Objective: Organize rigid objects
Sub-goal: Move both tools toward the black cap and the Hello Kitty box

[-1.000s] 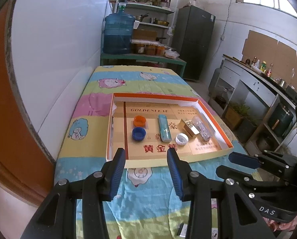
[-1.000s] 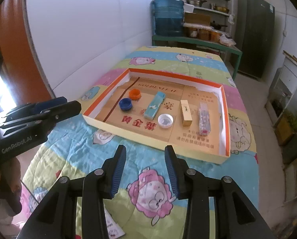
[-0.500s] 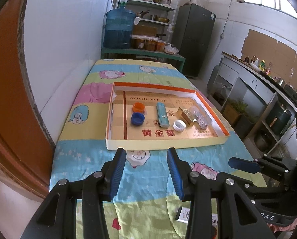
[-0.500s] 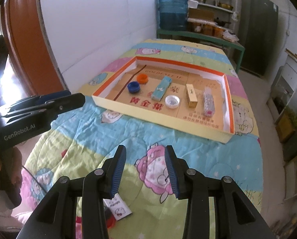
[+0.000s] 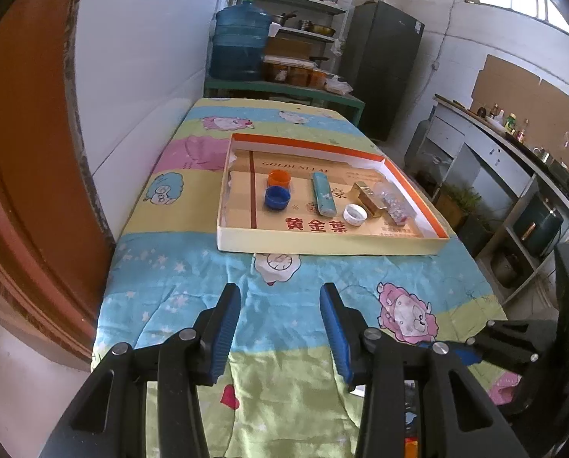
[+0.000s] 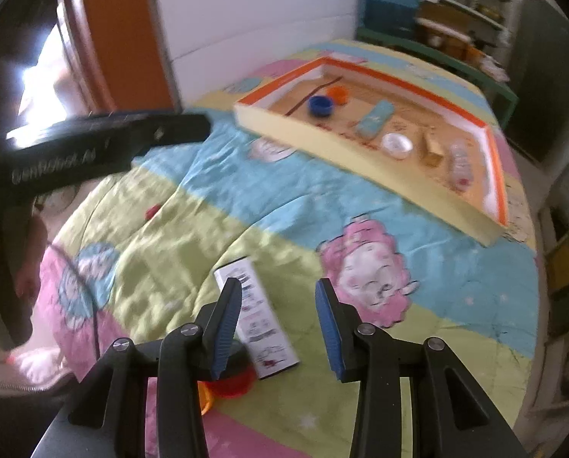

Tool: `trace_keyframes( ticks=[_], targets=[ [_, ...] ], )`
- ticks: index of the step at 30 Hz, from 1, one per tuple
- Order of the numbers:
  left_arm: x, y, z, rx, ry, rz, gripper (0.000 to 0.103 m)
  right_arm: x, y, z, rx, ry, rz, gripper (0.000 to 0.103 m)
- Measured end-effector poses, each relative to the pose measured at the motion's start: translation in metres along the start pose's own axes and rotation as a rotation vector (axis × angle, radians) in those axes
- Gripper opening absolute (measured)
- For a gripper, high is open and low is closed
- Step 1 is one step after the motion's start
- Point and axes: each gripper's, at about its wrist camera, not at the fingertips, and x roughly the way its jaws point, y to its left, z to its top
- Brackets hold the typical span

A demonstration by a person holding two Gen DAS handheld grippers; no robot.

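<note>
A shallow box tray (image 5: pixel 322 245) with orange rim lies on the cartoon-print cloth. In it are an orange cap (image 5: pixel 279 178), a blue cap (image 5: pixel 277 197), a teal case (image 5: pixel 323 198), a white cap (image 5: pixel 354 215), a gold box (image 5: pixel 369 199) and a clear packet (image 5: pixel 393 202). The tray also shows in the right wrist view (image 6: pixel 364 152). My left gripper (image 5: pixel 280 328) is open and empty, well short of the tray. My right gripper (image 6: pixel 278 324) is open and empty above a white printed box (image 6: pixel 257 313) and a red cap (image 6: pixel 231 381) near the table's front.
A white wall and an orange door frame (image 5: pixel 25 152) run along the left. A water jug (image 5: pixel 240 44) and shelves stand behind the table. Counters (image 5: pixel 513 175) line the right side. The left gripper's body (image 6: pixel 105 149) crosses the right wrist view.
Both grippers have pulled back from the tray toward the table's front. The right one has dipped, bringing the white printed box and red cap into view under its fingers.
</note>
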Motion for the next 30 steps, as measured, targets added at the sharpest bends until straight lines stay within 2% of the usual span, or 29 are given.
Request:
trace_keyframes(
  ticks=[5,14,16,18,25,30],
  targets=[
    [0.000,0.003,-0.002,-0.006,0.001,0.006,0.043,0.010,0.008,0.001,-0.063,0.037,0.011,0.041],
    [0.003,0.007,-0.005,-0.009,0.011,0.009,0.043,0.025,0.011,0.004,-0.100,0.082,0.043,0.041],
    [0.005,0.006,-0.004,-0.007,0.015,0.007,0.043,0.028,0.010,0.005,-0.097,0.085,0.048,0.039],
    [0.006,0.007,-0.005,-0.005,0.019,0.006,0.043,0.030,0.010,0.006,-0.094,0.085,0.042,0.031],
    [0.012,0.003,-0.007,0.007,0.034,-0.007,0.043,0.032,0.004,0.008,-0.057,0.075,0.037,0.026],
    [0.014,-0.001,-0.010,0.034,0.044,-0.042,0.043,0.027,-0.013,0.009,0.020,0.044,0.023,0.025]
  ],
)
